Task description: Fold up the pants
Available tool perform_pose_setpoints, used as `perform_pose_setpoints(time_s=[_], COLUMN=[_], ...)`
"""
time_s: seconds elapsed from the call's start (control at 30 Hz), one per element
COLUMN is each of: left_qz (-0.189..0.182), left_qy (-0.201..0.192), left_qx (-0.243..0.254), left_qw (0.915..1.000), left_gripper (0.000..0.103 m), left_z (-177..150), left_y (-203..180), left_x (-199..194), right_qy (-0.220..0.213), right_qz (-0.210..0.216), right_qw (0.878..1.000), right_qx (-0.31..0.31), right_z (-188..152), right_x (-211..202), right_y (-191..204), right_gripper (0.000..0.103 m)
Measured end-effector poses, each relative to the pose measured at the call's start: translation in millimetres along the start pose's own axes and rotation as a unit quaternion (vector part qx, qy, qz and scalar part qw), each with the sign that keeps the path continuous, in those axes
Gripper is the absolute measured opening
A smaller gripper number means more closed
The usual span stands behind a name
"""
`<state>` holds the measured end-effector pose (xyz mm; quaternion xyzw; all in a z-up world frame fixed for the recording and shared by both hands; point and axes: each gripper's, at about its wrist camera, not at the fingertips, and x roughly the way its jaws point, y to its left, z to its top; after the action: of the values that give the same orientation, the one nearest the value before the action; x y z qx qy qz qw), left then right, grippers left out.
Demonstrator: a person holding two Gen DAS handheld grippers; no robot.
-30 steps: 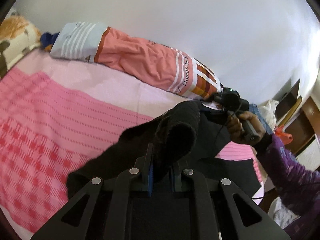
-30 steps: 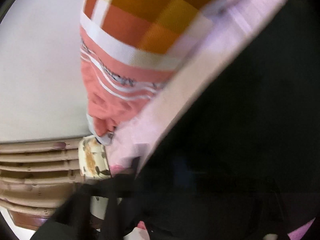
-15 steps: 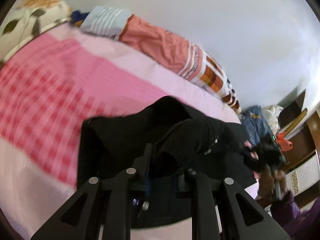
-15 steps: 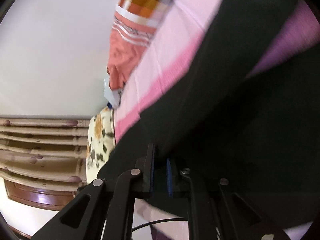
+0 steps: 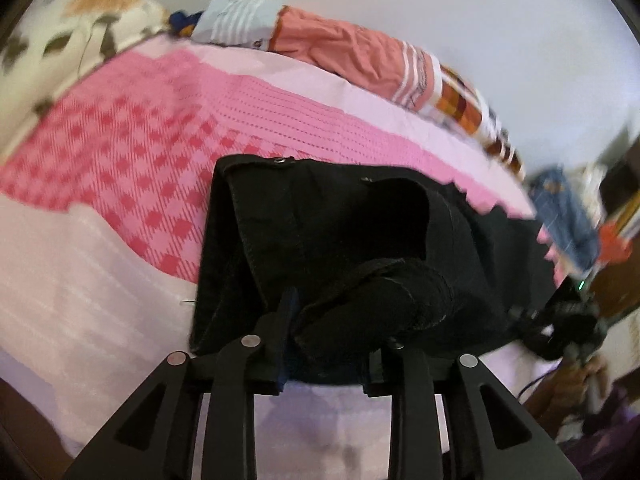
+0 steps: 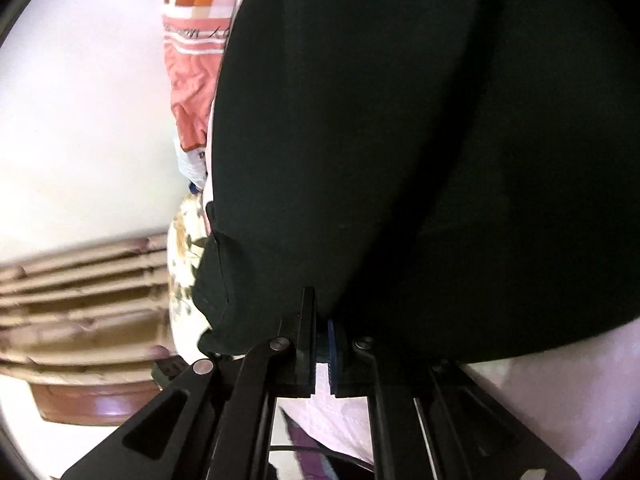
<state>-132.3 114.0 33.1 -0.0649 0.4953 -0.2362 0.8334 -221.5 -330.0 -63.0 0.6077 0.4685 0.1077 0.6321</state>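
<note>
Pants [image 5: 328, 240], black, lie folded on the pink bed cover [image 5: 132, 152].
The left gripper [image 5: 332, 332] has just been opening, and a thick roll of the pants sits between its fingers. At 3 o'clock the right gripper [image 6: 322, 344] is pinched nearly closed on the pants' edge.

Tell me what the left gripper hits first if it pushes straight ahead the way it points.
Most likely the black pants: a bunched fold already sits between the left gripper jaws, which have just been opening. Beyond lies the pink bedspread.
</note>
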Motion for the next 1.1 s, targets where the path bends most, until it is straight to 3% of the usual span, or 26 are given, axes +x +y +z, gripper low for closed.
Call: perform_pose_setpoints(time_s=[0.03, 0.07, 0.13, 0.23, 0.27, 0.33, 0.4, 0.5, 0.6, 0.73, 0.8, 0.9, 1.07, 1.1], left_qz=[0.034, 0.065, 0.118, 0.149, 0.14, 0.086, 0.051, -0.043, -0.093, -0.115, -0.106, -0.097, -0.103, -0.102], left_qy=[0.008, 0.014, -0.004, -0.019, -0.023, -0.03, -0.046, -0.023, 0.011, 0.041, 0.048, 0.063, 0.052, 0.05], left_qx=[0.016, 0.027, 0.042, 0.019, 0.007, -0.011, -0.012, -0.017, -0.005, 0.03, 0.05, 0.062, 0.048, 0.048], left_qw=[0.9993, 0.9974, 0.9921, 0.9885, 0.9898, 0.9957, 0.9976, 0.9987, 0.9956, 0.9921, 0.992, 0.9914, 0.9922, 0.9923], left_gripper=[0.044, 0.066, 0.071, 0.073, 0.073, 0.073, 0.074, 0.081, 0.081, 0.081, 0.081, 0.081, 0.081, 0.081], left_z=[-0.5, -1.5, -5.0, -7.8, -8.1, -5.6, 1.4, 14.8, 18.4, 10.9, 4.0, -4.5, -11.6, -11.9], left_y=[-6.0, -10.0, -12.2, -5.8, -4.5, -10.7, -33.6, -77.7, -124.5, -170.3, -182.4, -189.7, -181.6, -181.1], left_x=[-2.6, -4.5, -19.9, -43.1, -49.7, -60.1, -61.1, -32.1, 13.4, 61.6, 78.8, 94.6, 95.6, 95.8], right_qy=[0.003, 0.004, -0.002, -0.05, -0.065, -0.102, -0.142, -0.168, -0.195, -0.246, -0.27, -0.286, -0.314, -0.322], right_qz=[0.006, 0.009, 0.021, 0.027, 0.028, 0.032, 0.047, 0.102, 0.125, 0.155, 0.17, 0.17, 0.163, 0.155], right_qw=[1.0, 1.0, 1.0, 0.997, 0.996, 0.992, 0.987, 0.98, 0.973, 0.957, 0.947, 0.943, 0.935, 0.934], right_qx=[-0.005, -0.011, -0.023, -0.046, -0.052, -0.064, -0.058, -0.018, -0.002, 0.014, 0.026, 0.024, 0.014, 0.014], right_z=[0.8, 1.8, 1.6, 9.6, 11.9, 22.4, 39.3, 61.9, 86.7, 115.1, 128.9, 144.2, 161.0, 162.7], right_x=[-0.1, -0.8, -4.3, -25.8, -34.7, -58.1, -82.9, -105.2, -124.0, -151.0, -164.7, -178.9, -201.4, -207.8], right_y=[-2.1, -2.0, -1.2, 2.5, 3.3, 0.1, -10.4, -29.3, -38.2, -48.8, -56.8, -60.2, -67.0, -68.8], right_gripper=[0.005, 0.005, 0.01, 0.025, 0.028, 0.038, 0.04, 0.039, 0.04, 0.041, 0.041, 0.042, 0.042, 0.034])
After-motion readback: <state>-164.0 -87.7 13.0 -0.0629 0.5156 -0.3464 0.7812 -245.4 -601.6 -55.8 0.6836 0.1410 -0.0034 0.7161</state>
